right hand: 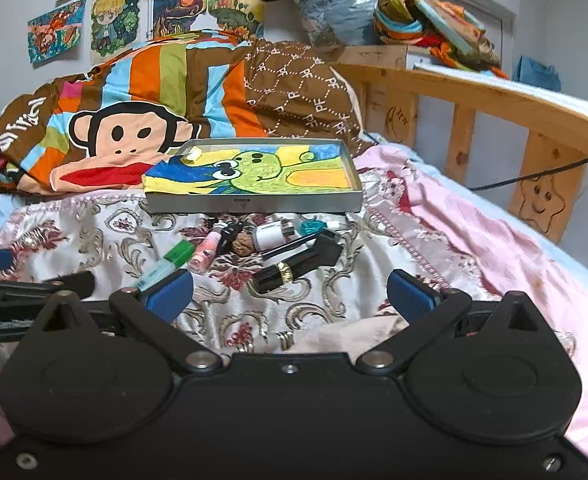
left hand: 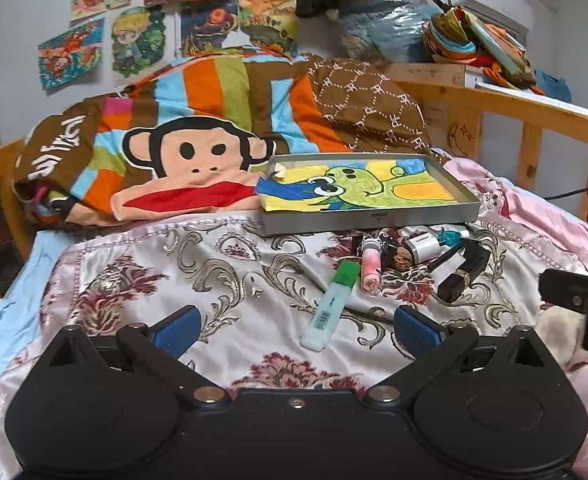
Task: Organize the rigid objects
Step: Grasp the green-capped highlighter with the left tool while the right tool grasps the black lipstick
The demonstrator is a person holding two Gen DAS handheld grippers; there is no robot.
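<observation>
On the bed, a floral satin bedspread (left hand: 230,280) covers the mattress, and a folded striped quilt with a monkey face (left hand: 190,152) lies piled at the far end against the wall. A wooden bed rail (right hand: 493,92) runs along the right side, with bundled fabric stacked on the ledge above it.

A shallow grey metal tray (left hand: 369,216) rests flat on the bedspread just in front of the quilt. A bright drawing of a green cartoon creature lines its floor, and a small pale yellow piece (right hand: 193,155) sits in its far left corner.

The left gripper (left hand: 294,328) hovers low over the bedspread with its blue-padded fingers (left hand: 178,330) spread wide and nothing between them. The right gripper (right hand: 288,294) is likewise spread wide and empty, its pads apart over the cloth near the cluster of small things.

That cluster lies on the bedspread just in front of the tray's near wall. A pale tube with a green cap (left hand: 329,306) lies slanted, nearest the left gripper. Beside it is a pink tube (left hand: 371,266). To the right lie a black and gold lipstick (right hand: 290,270) and a thin black stick (right hand: 290,246), close together. Behind them are a white charger plug (right hand: 272,236), a brown walnut (right hand: 242,245), and a small teal piece (right hand: 311,226) nearest the tray.
</observation>
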